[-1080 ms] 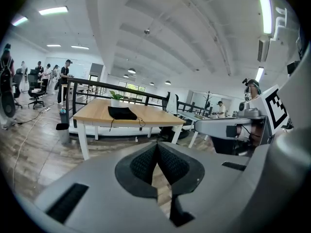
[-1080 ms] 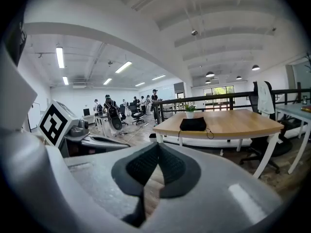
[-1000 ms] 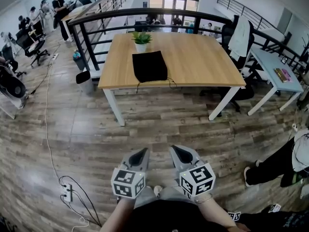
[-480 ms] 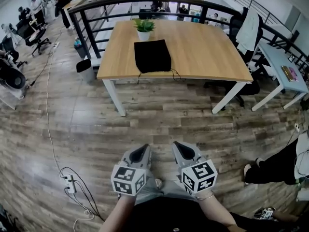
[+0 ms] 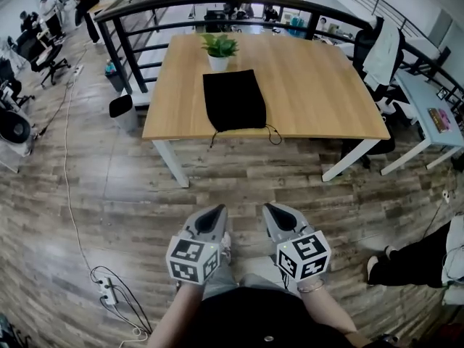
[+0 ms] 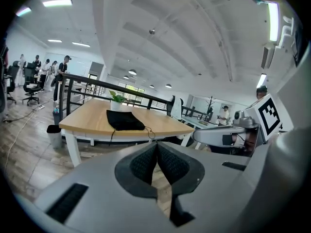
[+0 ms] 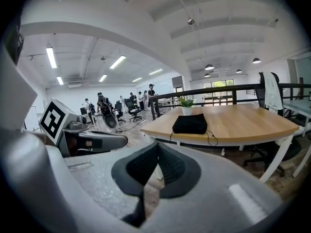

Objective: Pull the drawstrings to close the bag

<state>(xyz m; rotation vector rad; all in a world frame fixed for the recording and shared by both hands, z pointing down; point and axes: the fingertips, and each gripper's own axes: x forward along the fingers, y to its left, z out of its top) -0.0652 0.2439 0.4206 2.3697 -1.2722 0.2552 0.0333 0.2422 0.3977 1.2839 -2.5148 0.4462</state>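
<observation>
Because the black bag (image 5: 233, 100) lies flat and unweighted on the wooden table (image 5: 326, 85), with its mouth toward the near edge, a pull on the drawstrings (image 5: 273, 134) will likely drag the whole bag off the edge rather than cinch it, unless the two cords are drawn in opposite ways. Those cords are thin and loop over the table edge, so a gripper may well pinch cloth or miss them altogether. A potted plant (image 5: 220, 49) stands just behind the bag and could be tipped by a careless reach. Both the left gripper (image 5: 212, 218) and the right gripper (image 5: 278, 217) hang over the floor, well apart from the table. Each is clenched with its pads meeting, holding and touching nothing.
</observation>
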